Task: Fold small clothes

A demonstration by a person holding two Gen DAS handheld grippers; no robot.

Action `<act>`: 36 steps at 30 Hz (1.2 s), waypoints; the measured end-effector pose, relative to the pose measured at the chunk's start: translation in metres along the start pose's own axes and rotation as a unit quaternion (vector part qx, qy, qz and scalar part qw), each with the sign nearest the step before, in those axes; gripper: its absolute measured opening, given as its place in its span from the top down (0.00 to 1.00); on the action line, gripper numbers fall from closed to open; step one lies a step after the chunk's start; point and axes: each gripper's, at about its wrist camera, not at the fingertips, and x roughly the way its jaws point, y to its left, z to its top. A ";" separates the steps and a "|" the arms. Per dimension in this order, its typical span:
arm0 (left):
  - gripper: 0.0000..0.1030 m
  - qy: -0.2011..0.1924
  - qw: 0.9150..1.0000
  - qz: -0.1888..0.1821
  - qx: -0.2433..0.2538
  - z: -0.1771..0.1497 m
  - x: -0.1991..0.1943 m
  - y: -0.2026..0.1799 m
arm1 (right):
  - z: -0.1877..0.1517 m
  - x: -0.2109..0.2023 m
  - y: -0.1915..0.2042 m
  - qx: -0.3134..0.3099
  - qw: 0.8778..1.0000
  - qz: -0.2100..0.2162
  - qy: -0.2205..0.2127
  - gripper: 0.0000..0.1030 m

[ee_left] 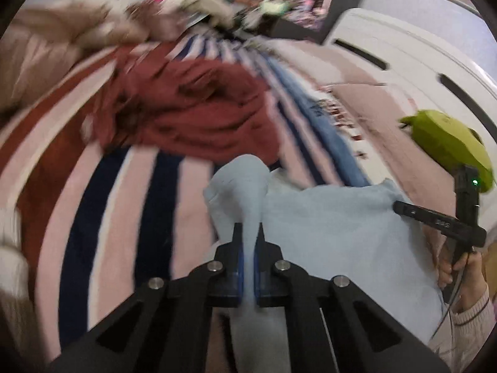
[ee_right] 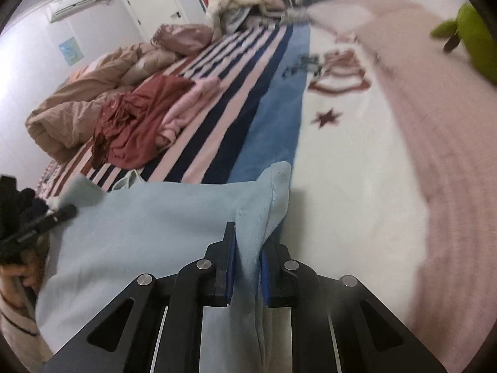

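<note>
While lifted over the bed, left tongs and right tongs each pinch the light-blue garment

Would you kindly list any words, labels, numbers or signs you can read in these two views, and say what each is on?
None can be read.
Dark lettering on the blanket's blue stripe: blurred.
Dark red emblem with a star beside it: a design, no legible letters.
Poster on the wall: too small.
Small white mark on the right gripper's finger: too small.

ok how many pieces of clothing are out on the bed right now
3: light blue garment held between both claws, maroon garment heaped on the stripes, pink garment against it. More may hide in the far pile.
</note>
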 end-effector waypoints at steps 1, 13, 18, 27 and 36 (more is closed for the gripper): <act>0.98 -0.006 1.000 -0.005 0.005 0.004 -0.002 -0.004 | 0.000 -0.006 0.000 -0.001 1.000 -0.009 -0.009 0.92; 0.53 0.064 0.994 0.087 -0.009 0.019 0.046 0.003 | -0.006 -0.010 -0.042 0.071 0.994 -0.082 0.020 0.89; 0.30 0.029 0.997 0.067 -0.004 -0.010 -0.033 0.005 | -0.017 -0.050 -0.028 0.054 0.998 -0.031 -0.004 0.88; 0.12 -0.005 0.995 -0.005 -0.095 -0.130 -0.132 -0.011 | -0.098 -0.121 0.074 -0.043 0.993 0.097 -0.045 0.87; 0.12 -0.025 0.974 -0.114 -0.197 -0.188 -0.114 -0.028 | -0.152 -0.094 0.129 -0.045 0.990 0.122 -0.052 0.87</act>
